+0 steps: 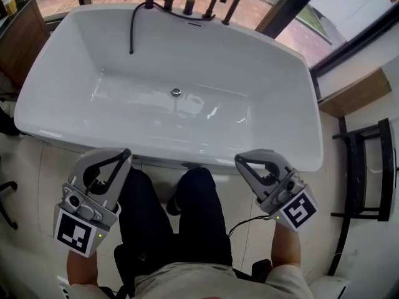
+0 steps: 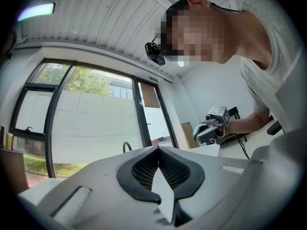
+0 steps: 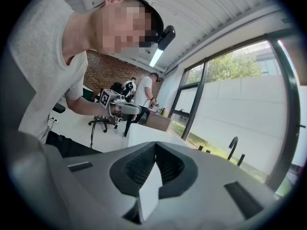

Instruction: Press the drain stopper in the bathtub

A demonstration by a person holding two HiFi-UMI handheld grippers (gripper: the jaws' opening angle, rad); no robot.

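Note:
The white bathtub (image 1: 274, 86) fills the top of the head view, and it looks dry. Its round chrome drain stopper (image 1: 176, 92) sits in the middle of the tub floor. My left gripper (image 1: 123, 156) is held outside the near rim, above the person's left leg, shut and holding nothing. My right gripper (image 1: 240, 161) hangs level with it on the other side, also shut and holding nothing. Both are well short of the stopper. The left gripper view looks up past my left gripper (image 2: 158, 148) at the right gripper (image 2: 213, 126). The right gripper view shows my right gripper (image 3: 154, 144).
A black faucet (image 1: 216, 0), knobs and a hand-shower hose (image 1: 131, 30) line the tub's far rim. A black rack (image 1: 368, 167) stands right of the tub and a wooden cabinet (image 1: 22, 39) to its left. People (image 3: 144, 92) stand in the background.

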